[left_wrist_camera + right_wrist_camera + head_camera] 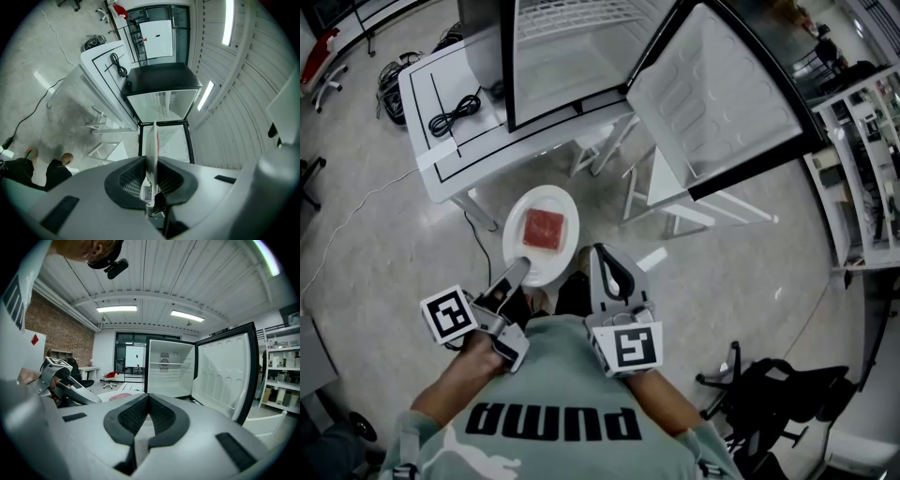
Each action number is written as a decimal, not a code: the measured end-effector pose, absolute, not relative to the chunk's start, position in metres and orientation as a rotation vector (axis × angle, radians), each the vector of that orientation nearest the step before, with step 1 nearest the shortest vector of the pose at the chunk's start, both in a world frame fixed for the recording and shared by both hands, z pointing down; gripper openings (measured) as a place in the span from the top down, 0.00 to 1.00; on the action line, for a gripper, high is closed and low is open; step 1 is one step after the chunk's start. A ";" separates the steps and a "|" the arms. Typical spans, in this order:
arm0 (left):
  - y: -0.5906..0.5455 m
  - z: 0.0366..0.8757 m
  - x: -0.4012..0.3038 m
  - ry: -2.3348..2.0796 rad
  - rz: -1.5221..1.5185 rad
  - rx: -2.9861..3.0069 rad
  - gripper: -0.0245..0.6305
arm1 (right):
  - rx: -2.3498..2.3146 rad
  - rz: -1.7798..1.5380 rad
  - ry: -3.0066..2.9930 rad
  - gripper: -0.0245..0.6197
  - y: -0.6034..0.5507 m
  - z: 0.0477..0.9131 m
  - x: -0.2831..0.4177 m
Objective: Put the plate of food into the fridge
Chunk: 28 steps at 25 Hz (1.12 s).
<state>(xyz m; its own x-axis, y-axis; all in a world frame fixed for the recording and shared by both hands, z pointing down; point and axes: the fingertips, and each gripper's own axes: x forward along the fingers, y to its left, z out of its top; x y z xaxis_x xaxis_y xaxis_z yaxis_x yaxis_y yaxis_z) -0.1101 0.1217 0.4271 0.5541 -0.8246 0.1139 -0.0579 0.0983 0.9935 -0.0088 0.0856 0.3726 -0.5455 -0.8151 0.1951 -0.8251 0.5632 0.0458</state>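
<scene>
A white plate with a red slab of food hangs level over the floor in front of the open fridge. My left gripper is shut on the plate's near rim. In the left gripper view the plate shows edge-on, pinched between the pads of the left gripper. My right gripper hovers just right of the plate, shut and empty. In the right gripper view the right gripper points at the fridge's bare inside, with the plate low at the left.
The fridge door stands swung out to the right. A white table carrying a coiled black cable stands left of the fridge. White chair frames stand below the fridge. Shelving lines the right, and a black office chair is at lower right.
</scene>
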 end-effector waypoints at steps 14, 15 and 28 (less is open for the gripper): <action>0.097 0.424 -0.103 -0.853 -0.676 1.388 0.89 | 1.407 0.067 -2.623 0.95 0.056 0.370 0.002; 0.094 0.423 -0.102 -0.855 -0.679 1.390 0.89 | 1.405 0.066 -2.626 0.95 0.053 0.370 0.002; 0.045 0.420 -0.102 -0.919 -0.704 1.375 0.89 | 1.323 0.076 -2.686 0.95 -0.003 0.368 0.000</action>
<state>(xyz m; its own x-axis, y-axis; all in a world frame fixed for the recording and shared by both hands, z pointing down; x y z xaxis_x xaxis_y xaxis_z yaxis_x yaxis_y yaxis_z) -0.1025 0.0452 0.4202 0.4920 -0.8607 0.1310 -0.0972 0.0952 0.9907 0.0000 -0.0035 0.3682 -0.6011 -0.7843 0.1534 -0.7917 0.6106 0.0195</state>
